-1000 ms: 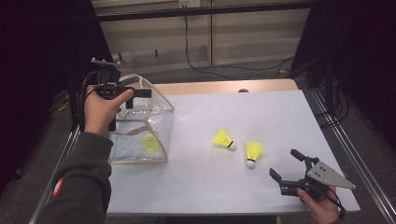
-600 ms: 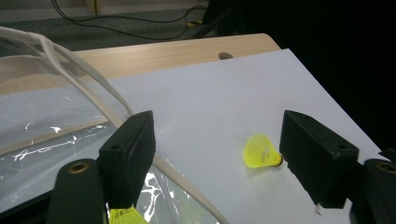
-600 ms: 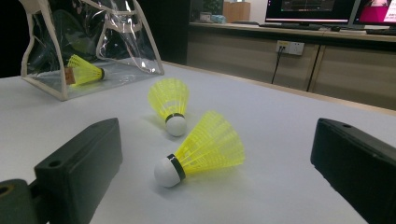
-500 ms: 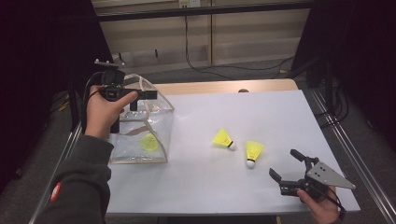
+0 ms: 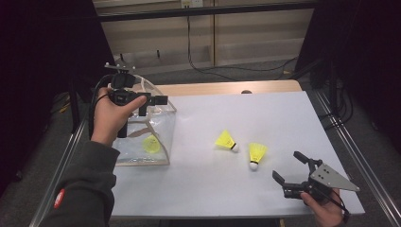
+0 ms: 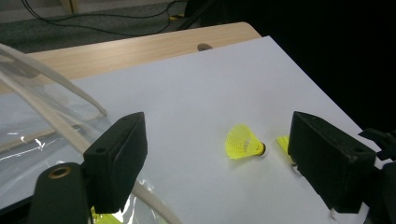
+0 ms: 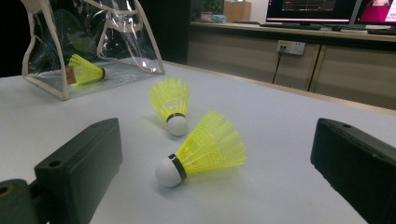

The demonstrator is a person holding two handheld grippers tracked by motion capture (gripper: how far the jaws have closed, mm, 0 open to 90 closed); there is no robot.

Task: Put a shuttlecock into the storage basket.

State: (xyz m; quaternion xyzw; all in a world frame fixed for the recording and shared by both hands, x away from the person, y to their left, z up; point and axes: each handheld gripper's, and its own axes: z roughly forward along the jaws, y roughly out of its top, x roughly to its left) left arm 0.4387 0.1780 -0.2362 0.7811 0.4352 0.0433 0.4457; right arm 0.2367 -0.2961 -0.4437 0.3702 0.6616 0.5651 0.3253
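Two shuttlecocks (image 5: 226,141) (image 5: 256,154) sideways, corks toward right tool (image 5: 289,174)

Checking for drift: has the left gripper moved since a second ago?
Yes: the left gripper, open with nothing between its jaws, has edged toward the far rim of the clear bag.

Readable text: I can read none.
Monitors (image 7: 322,10) behind the table's far edge: too small and blurred for me to read.
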